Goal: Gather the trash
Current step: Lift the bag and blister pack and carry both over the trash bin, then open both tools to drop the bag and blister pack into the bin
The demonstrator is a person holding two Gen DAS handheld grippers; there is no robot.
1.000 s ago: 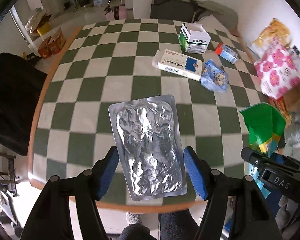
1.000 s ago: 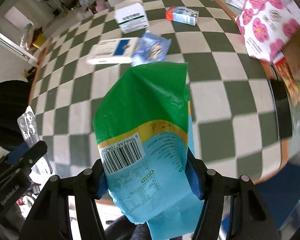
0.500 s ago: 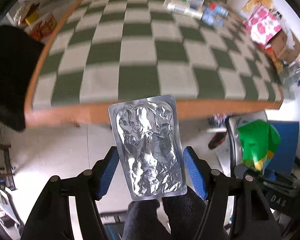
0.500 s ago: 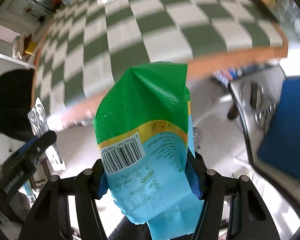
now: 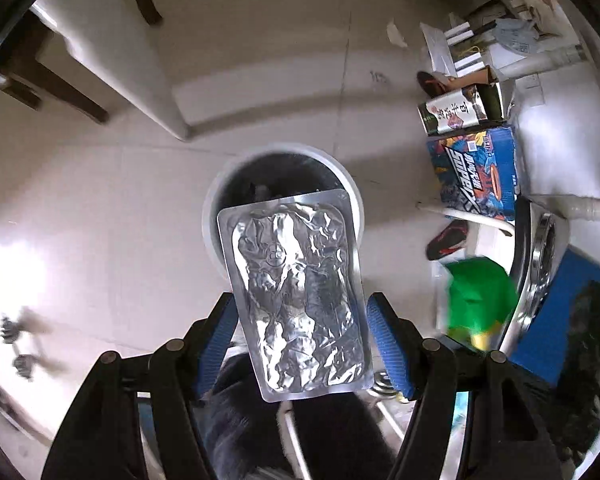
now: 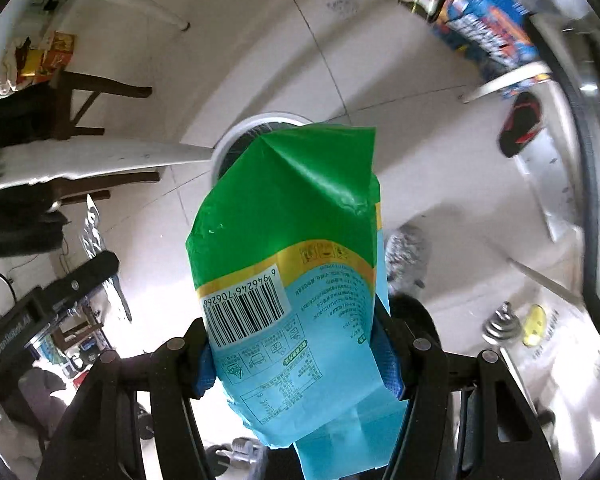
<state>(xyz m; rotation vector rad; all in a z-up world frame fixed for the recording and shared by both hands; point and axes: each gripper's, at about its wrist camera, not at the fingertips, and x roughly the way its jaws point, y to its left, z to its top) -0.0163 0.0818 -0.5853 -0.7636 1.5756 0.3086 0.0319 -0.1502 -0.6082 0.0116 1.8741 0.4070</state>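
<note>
Trash held over the bin

The left gripper [image 5: 298,334] squeezes a foil pack [image 5: 296,296]; the right gripper [image 6: 298,354] squeezes a green bag [image 6: 292,248]; the white bin [image 5: 344,178] is right ahead.

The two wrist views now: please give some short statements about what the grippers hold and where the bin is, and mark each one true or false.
1. The left gripper holds a silver foil blister pack. True.
2. The right gripper is empty. False: it is shut on a green and blue plastic wrapper.
3. A round white-rimmed trash bin stands on the floor beyond the foil pack. True.
4. The bin sits on a checkered table. False: it is on pale floor tiles.
5. The wrapper shows a barcode. True.
</note>
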